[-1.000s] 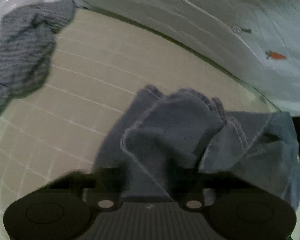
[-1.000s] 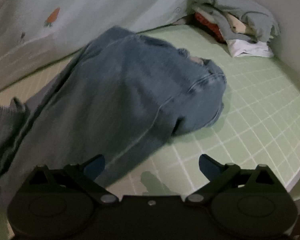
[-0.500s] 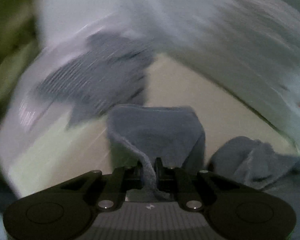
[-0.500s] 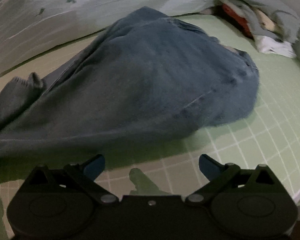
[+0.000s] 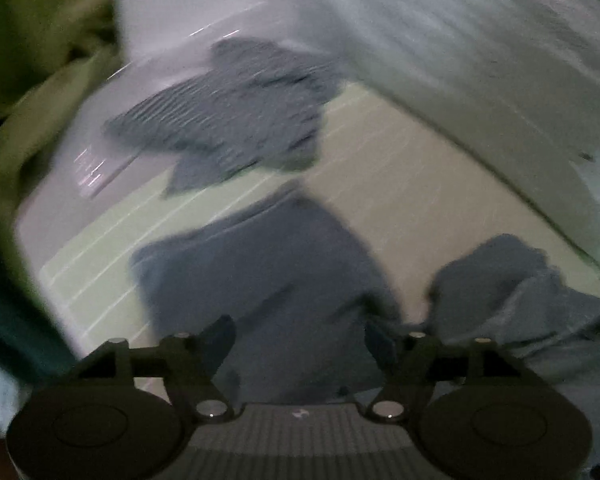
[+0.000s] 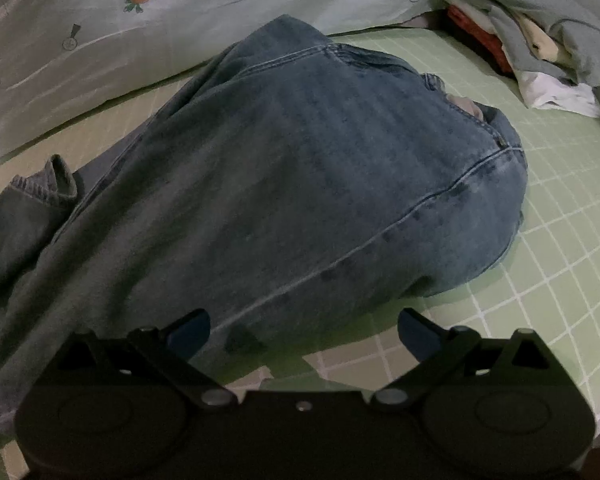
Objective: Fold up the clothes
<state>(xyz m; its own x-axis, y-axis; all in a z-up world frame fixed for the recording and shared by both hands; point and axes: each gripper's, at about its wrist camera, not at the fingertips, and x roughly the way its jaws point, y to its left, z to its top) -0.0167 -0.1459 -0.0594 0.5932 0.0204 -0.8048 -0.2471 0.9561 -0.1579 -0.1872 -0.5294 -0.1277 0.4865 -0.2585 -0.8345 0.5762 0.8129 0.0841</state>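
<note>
A pair of blue jeans (image 6: 300, 184) lies on the green gridded sheet (image 6: 540, 240), waist end at the right, legs running off to the left. My right gripper (image 6: 304, 330) is open and empty at the near edge of the jeans. In the blurred left wrist view one jeans leg end (image 5: 260, 280) lies spread on the sheet in front of my left gripper (image 5: 300, 338), which is open. The other leg end (image 5: 512, 280) lies bunched at the right.
A grey striped garment (image 5: 236, 112) lies at the far left of the bed. A stack of clothes (image 6: 532, 36) sits at the far right corner. A pale quilt with carrot prints (image 6: 140, 20) runs along the back. A green cloth (image 5: 32, 80) shows at the left.
My left gripper pulled the leg end out to the left, then opened and let it go; it now lies spread on the sheet. My right gripper moved closer to the jeans and stayed open.
</note>
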